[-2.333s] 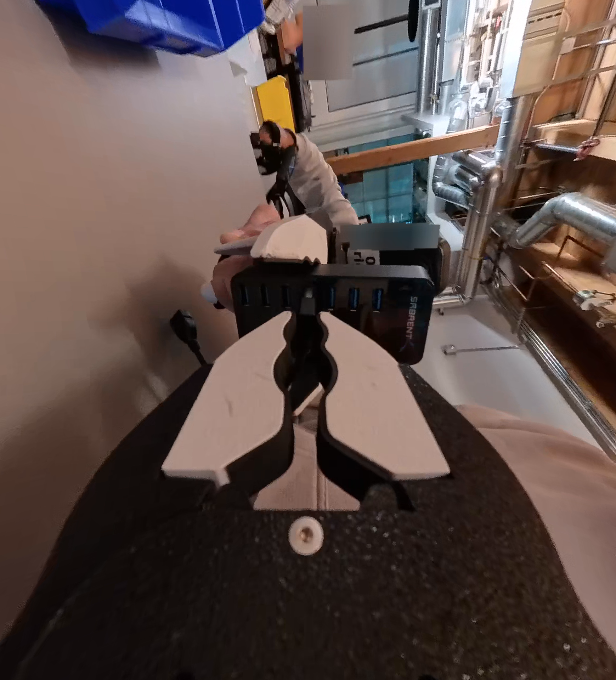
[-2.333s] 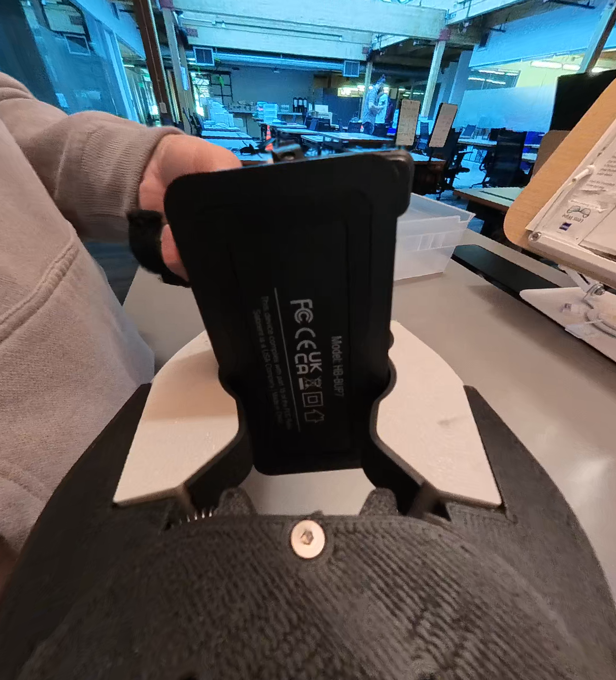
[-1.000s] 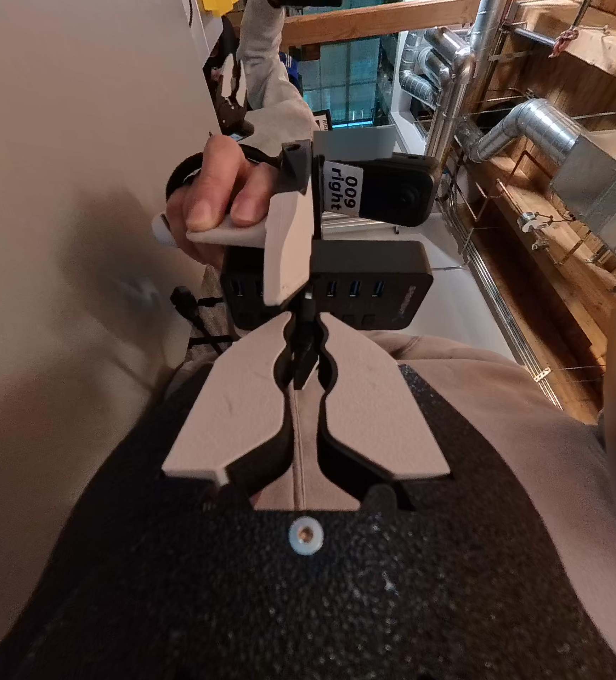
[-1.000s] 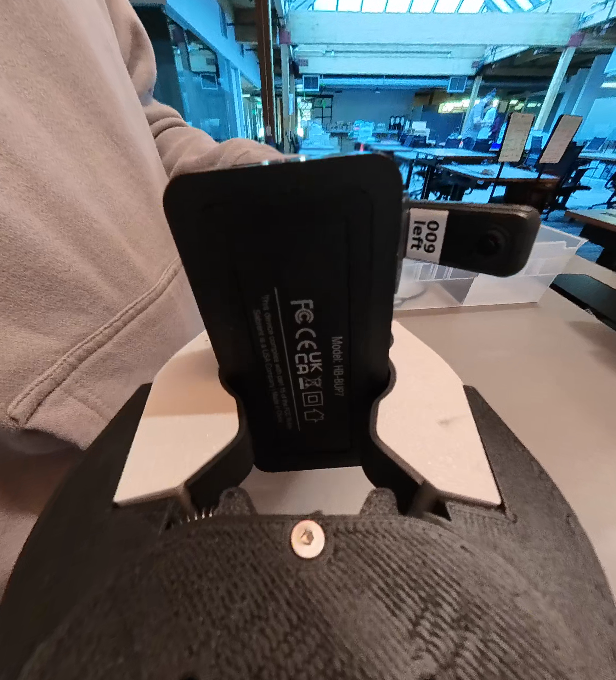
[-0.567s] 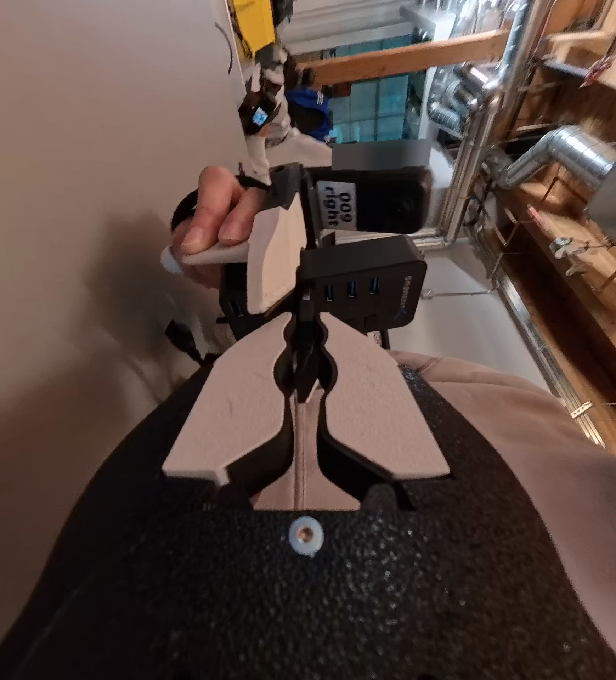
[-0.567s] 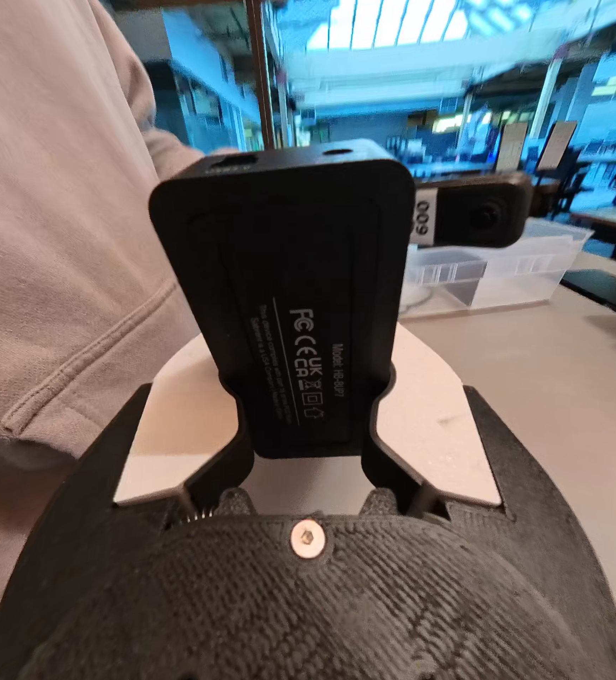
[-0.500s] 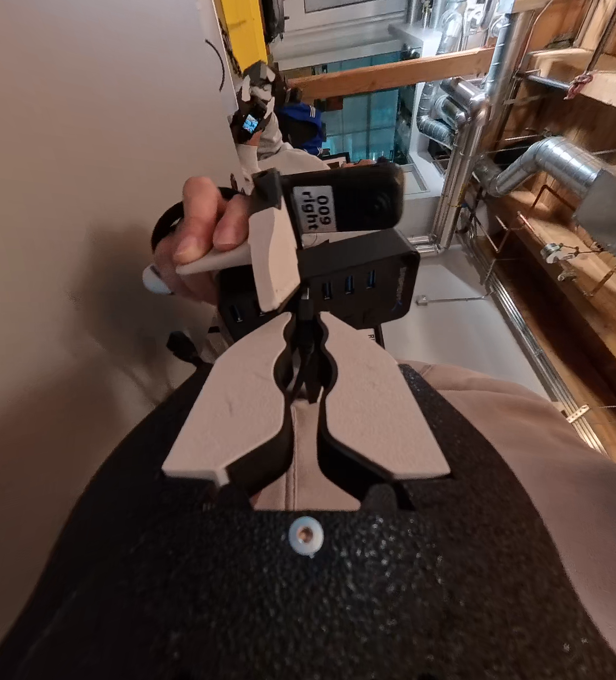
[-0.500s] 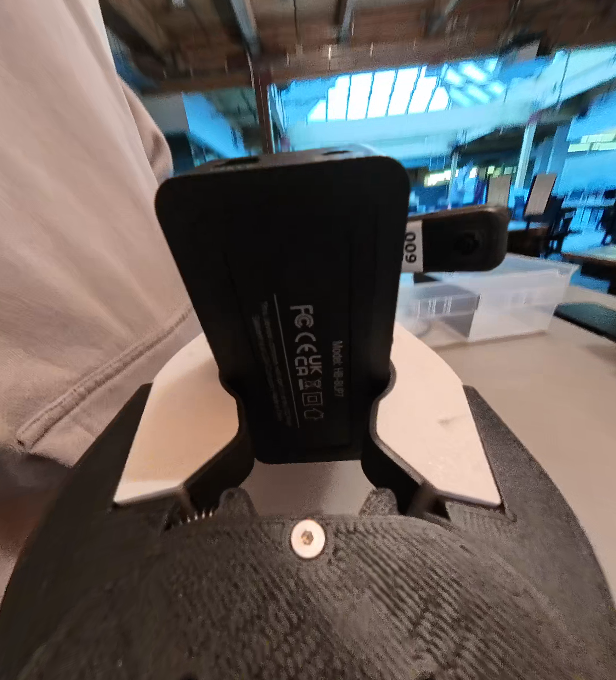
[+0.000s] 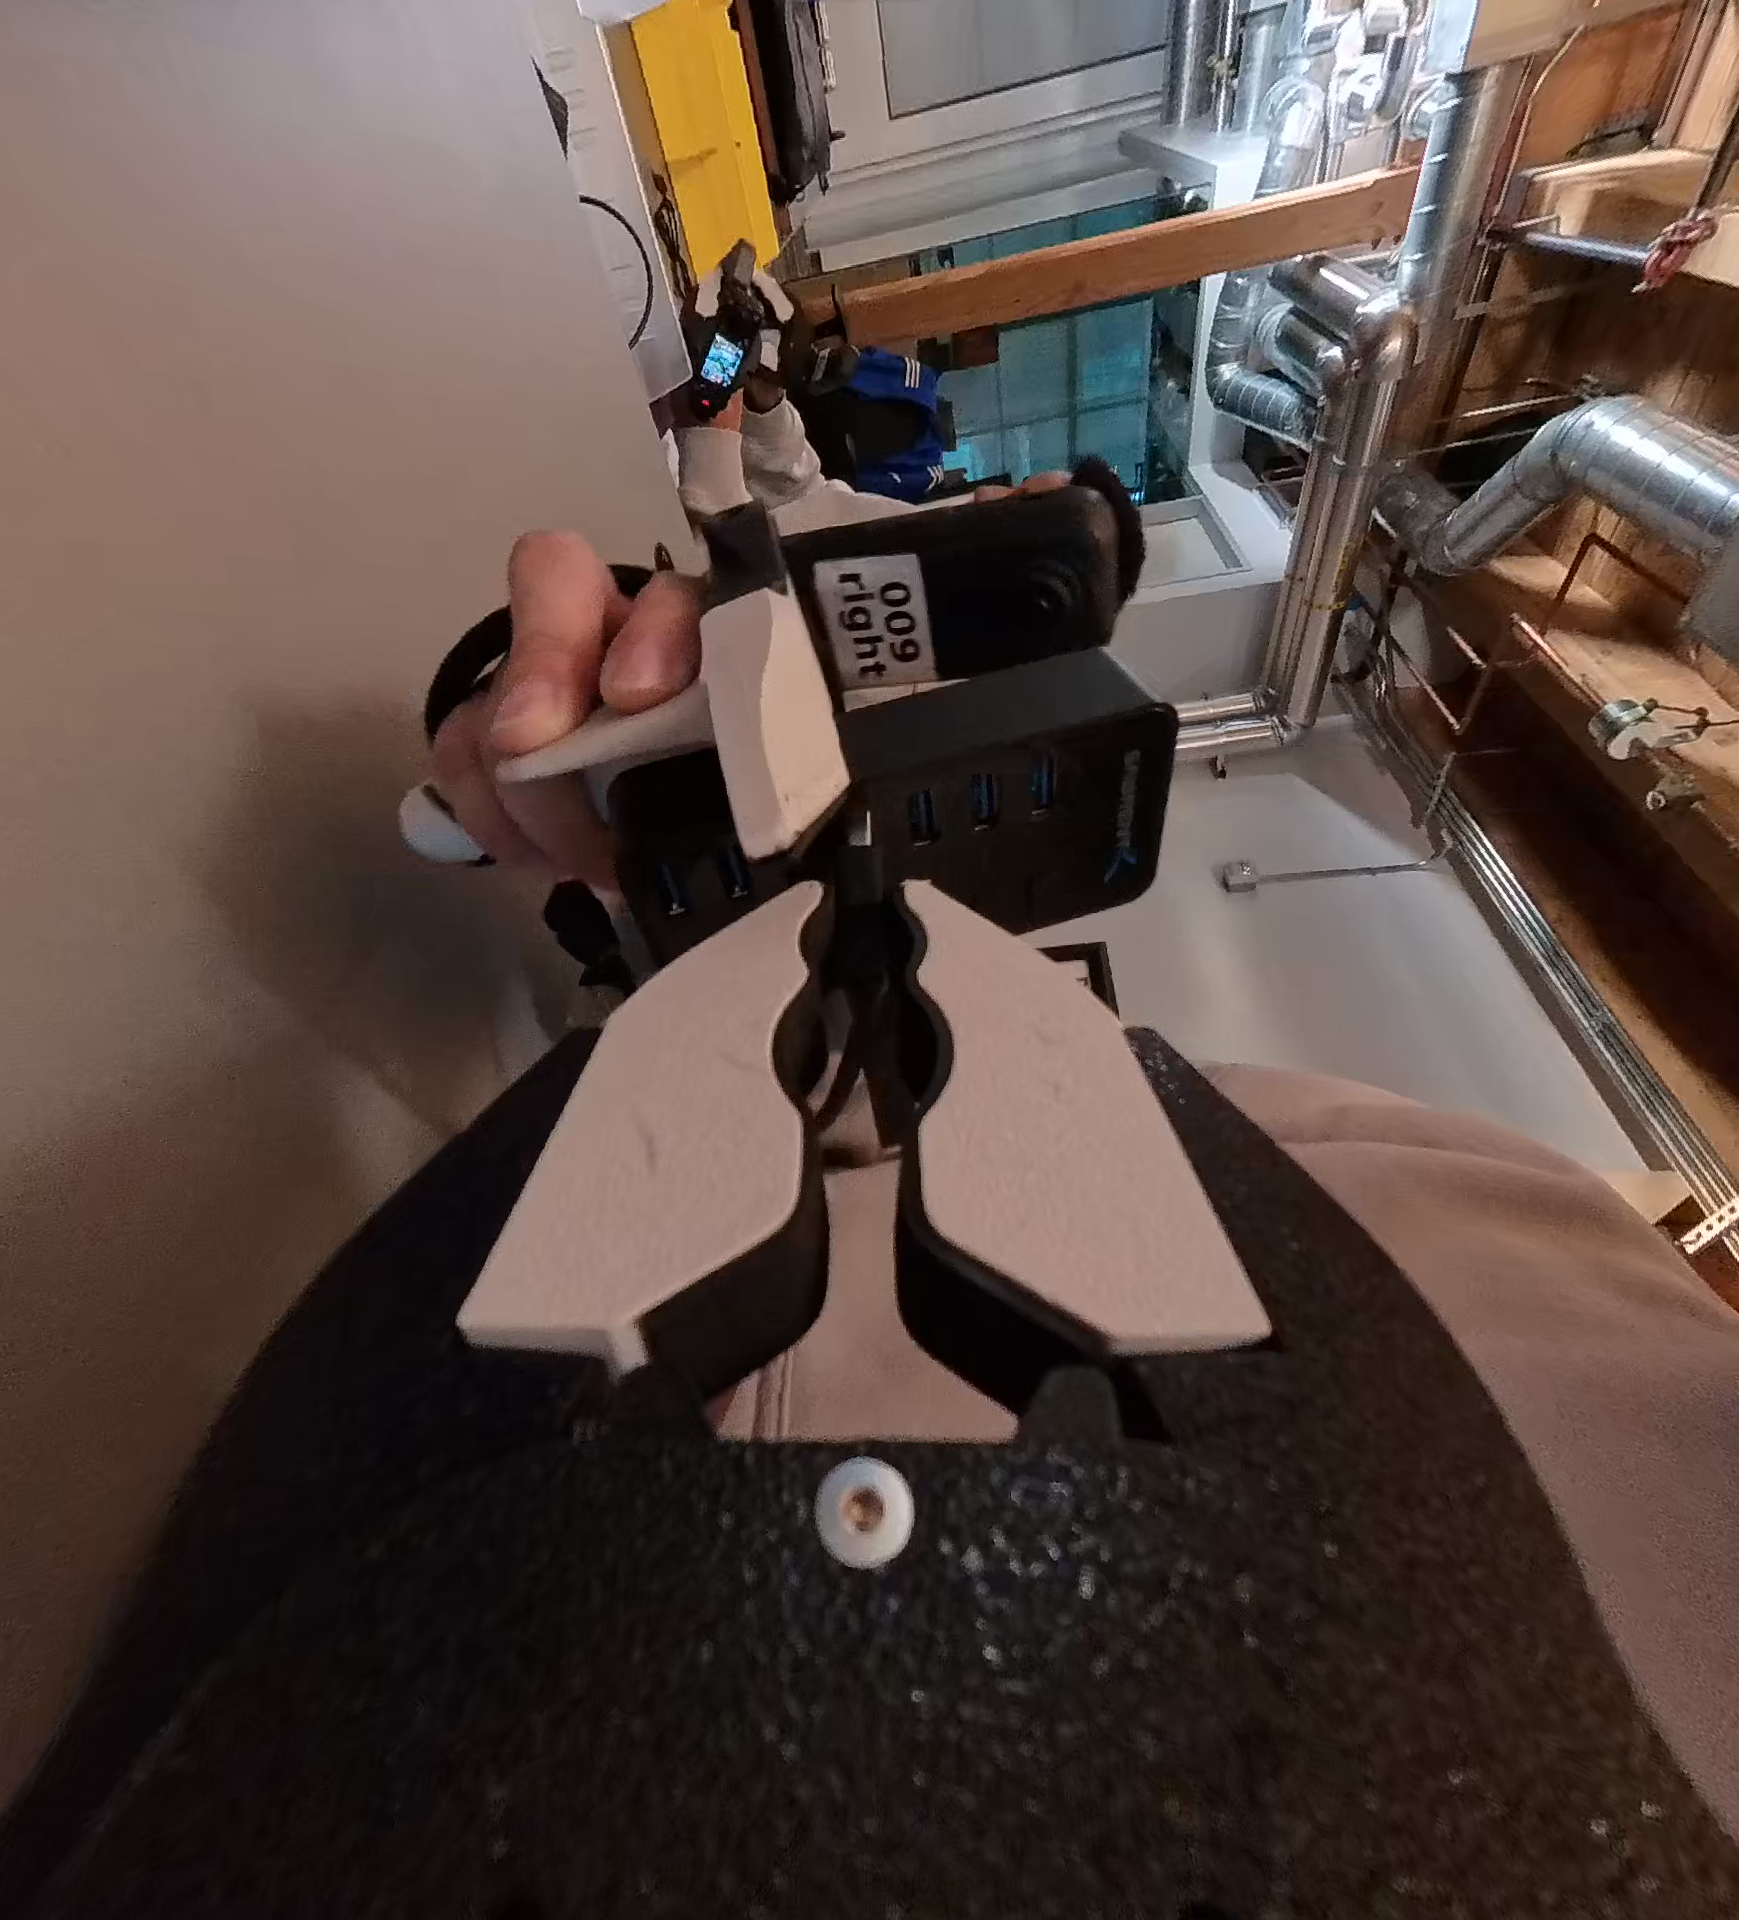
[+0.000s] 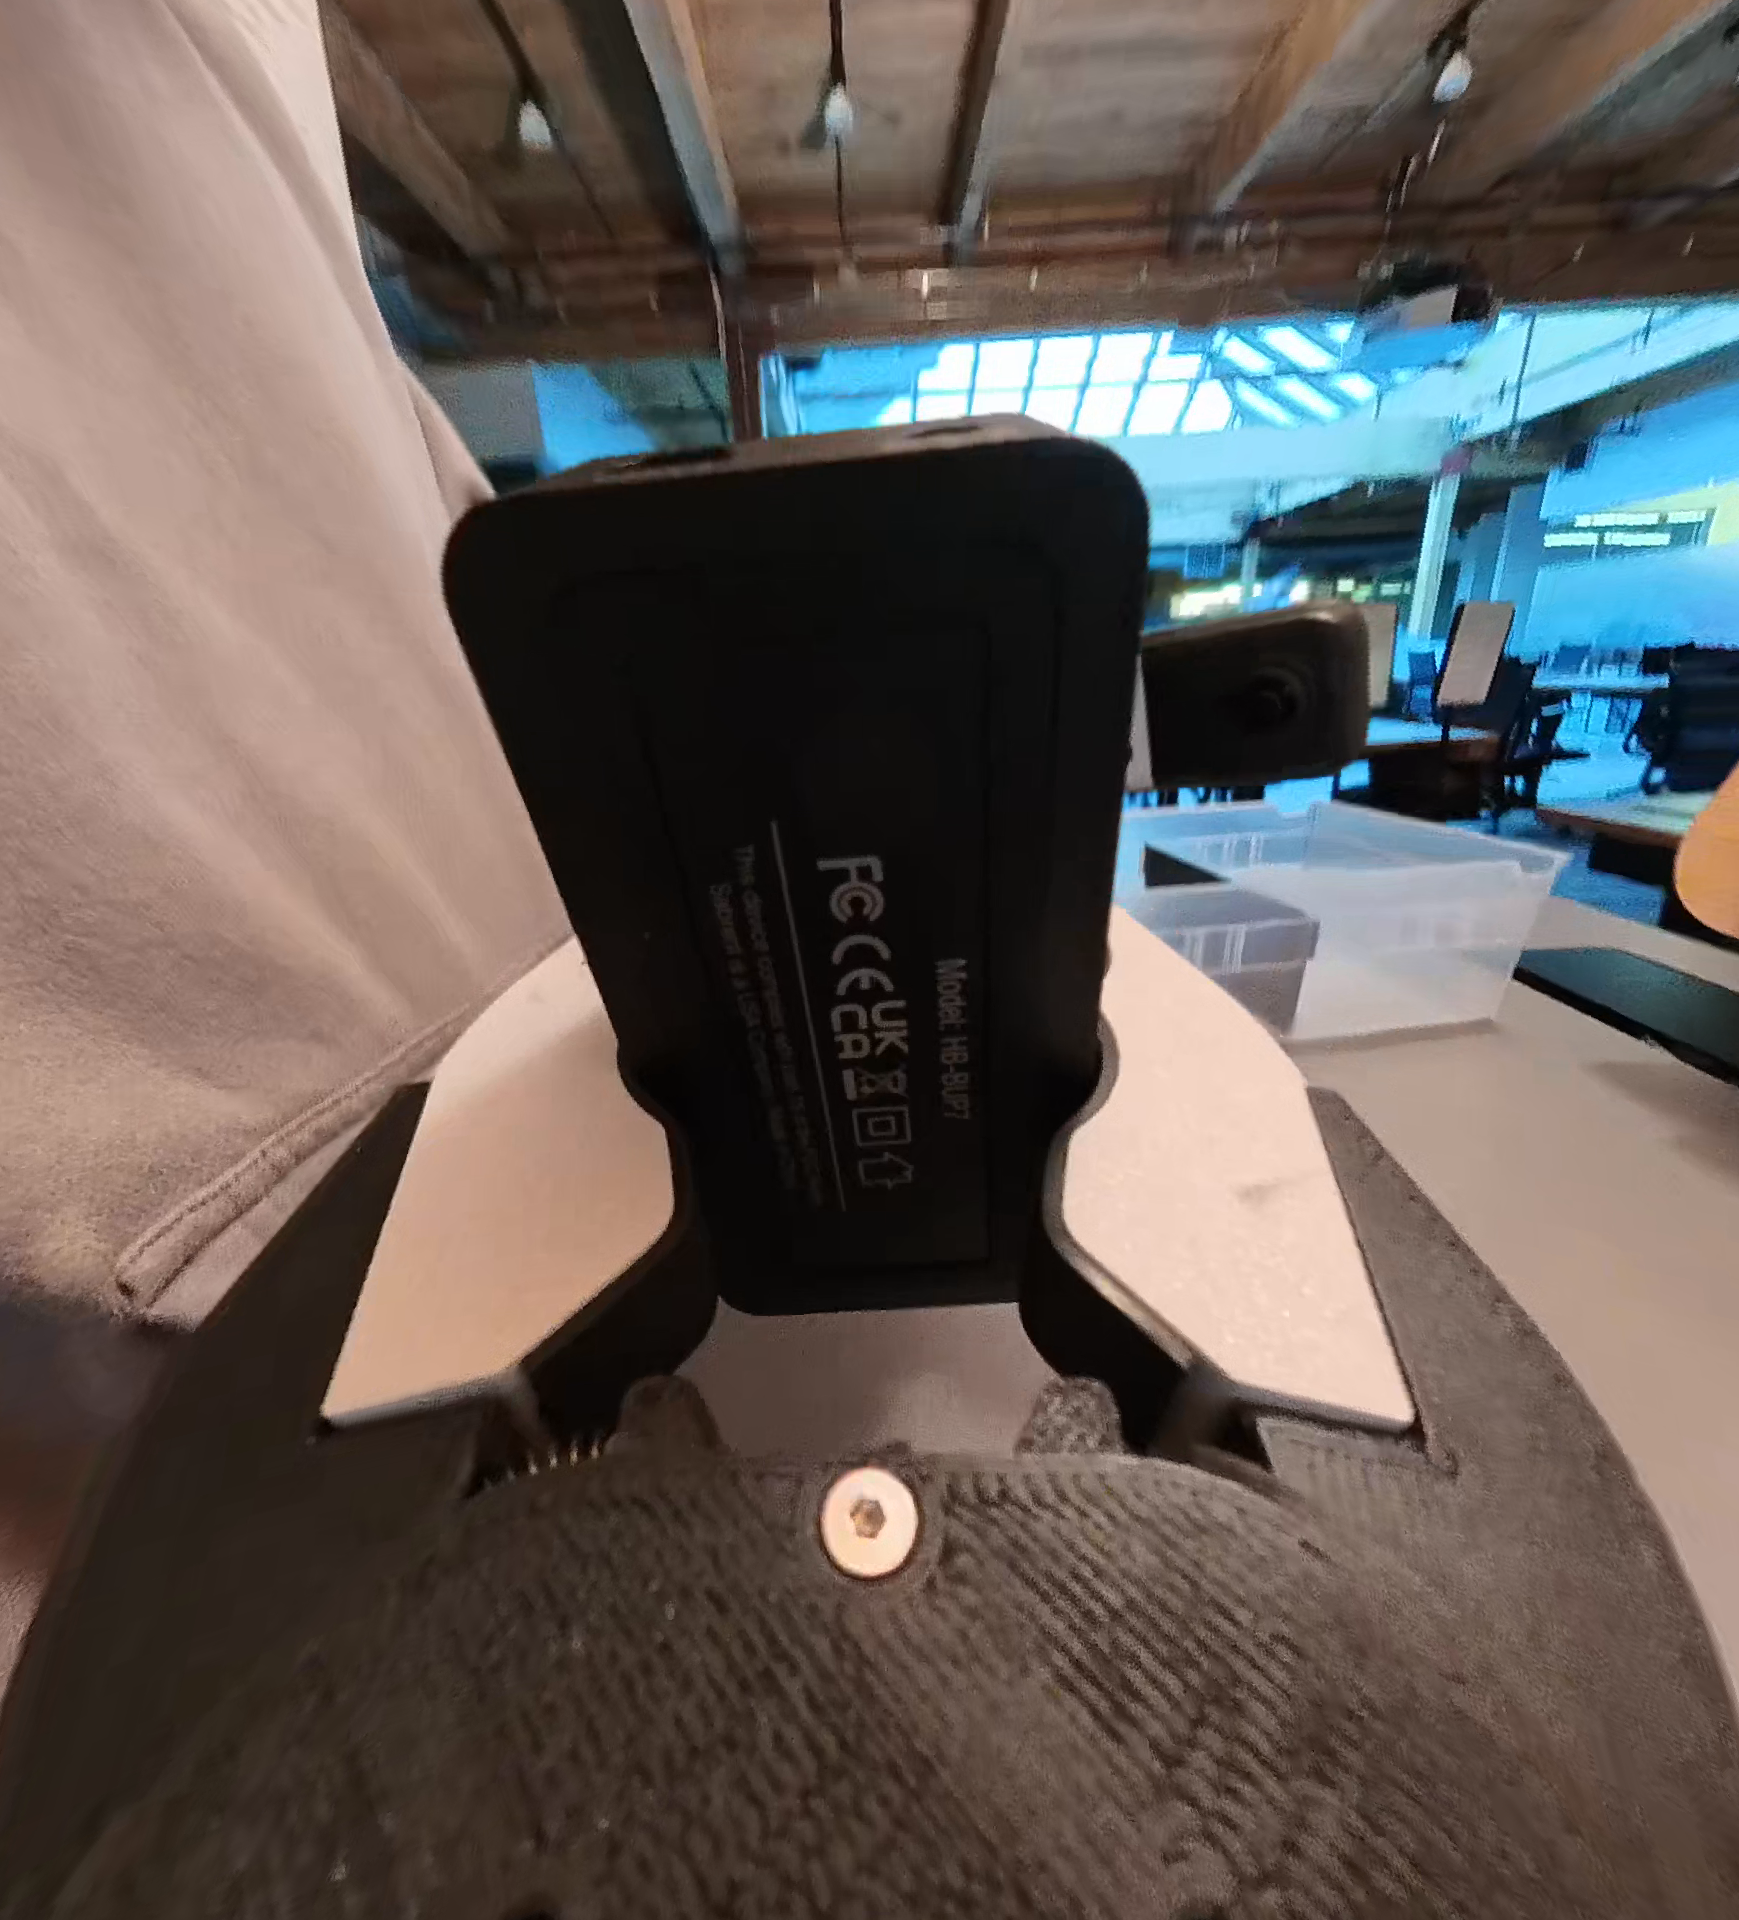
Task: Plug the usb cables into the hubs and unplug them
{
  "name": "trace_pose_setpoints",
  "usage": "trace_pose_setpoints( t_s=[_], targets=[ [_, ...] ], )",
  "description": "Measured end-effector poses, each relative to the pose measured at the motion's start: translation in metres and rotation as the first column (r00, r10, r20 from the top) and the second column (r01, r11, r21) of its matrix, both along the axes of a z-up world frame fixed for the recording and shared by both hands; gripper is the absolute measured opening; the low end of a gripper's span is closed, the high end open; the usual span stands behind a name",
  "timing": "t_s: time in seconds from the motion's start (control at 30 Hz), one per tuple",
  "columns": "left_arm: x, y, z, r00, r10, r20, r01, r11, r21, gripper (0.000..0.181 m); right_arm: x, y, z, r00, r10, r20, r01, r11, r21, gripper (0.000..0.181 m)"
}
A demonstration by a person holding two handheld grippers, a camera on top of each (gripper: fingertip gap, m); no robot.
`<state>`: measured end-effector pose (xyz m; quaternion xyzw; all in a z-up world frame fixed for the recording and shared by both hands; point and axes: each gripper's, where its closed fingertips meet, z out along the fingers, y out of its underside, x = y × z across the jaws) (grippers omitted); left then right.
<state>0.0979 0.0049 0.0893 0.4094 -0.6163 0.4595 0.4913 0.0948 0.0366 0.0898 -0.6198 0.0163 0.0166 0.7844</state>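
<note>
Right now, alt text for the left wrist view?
The left tongs are shut on a black USB plug at the port row of a black hub. The right tongs, held in a hand, clamp that hub above a pale table.

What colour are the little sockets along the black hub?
Blue inside, on the hub; the left wrist view shows them best.

Black multi-port USB hub (image 10: 803,862), rectangular with rounded corners, held upright off the desk, its printed underside toward the right wrist view. In the left wrist view its port face (image 9: 979,805) shows blue sockets in a row. Black USB cable plug (image 9: 857,873) meets a middle port; seating depth cannot be told.
</note>
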Motion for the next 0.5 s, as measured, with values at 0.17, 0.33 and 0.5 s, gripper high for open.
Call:
trace_pose_setpoints(
  t_s=[0.17, 0.33, 0.5],
  targets=[
    [0.002, 0.004, -0.007, 0.996, -0.034, 0.080, 0.029, 0.998, 0.060, 0.008, 0.005, 0.003, -0.020, 0.995, -0.056, 0.085, 0.076, 0.961, -0.266, 0.076],
    [0.012, 0.006, -0.010, 0.989, -0.035, 0.141, 0.035, 0.999, 0.004, 0.008, 0.018, 0.004, -0.022, 0.982, -0.131, 0.138, 0.166, 0.943, -0.288, 0.075],
    [0.022, 0.033, 0.000, 0.995, 0.020, 0.100, -0.004, 0.987, -0.162, 0.008, 0.031, -0.007, -0.012, 0.944, -0.257, 0.208, 0.308, 0.912, -0.271, 0.075]
  ],
)
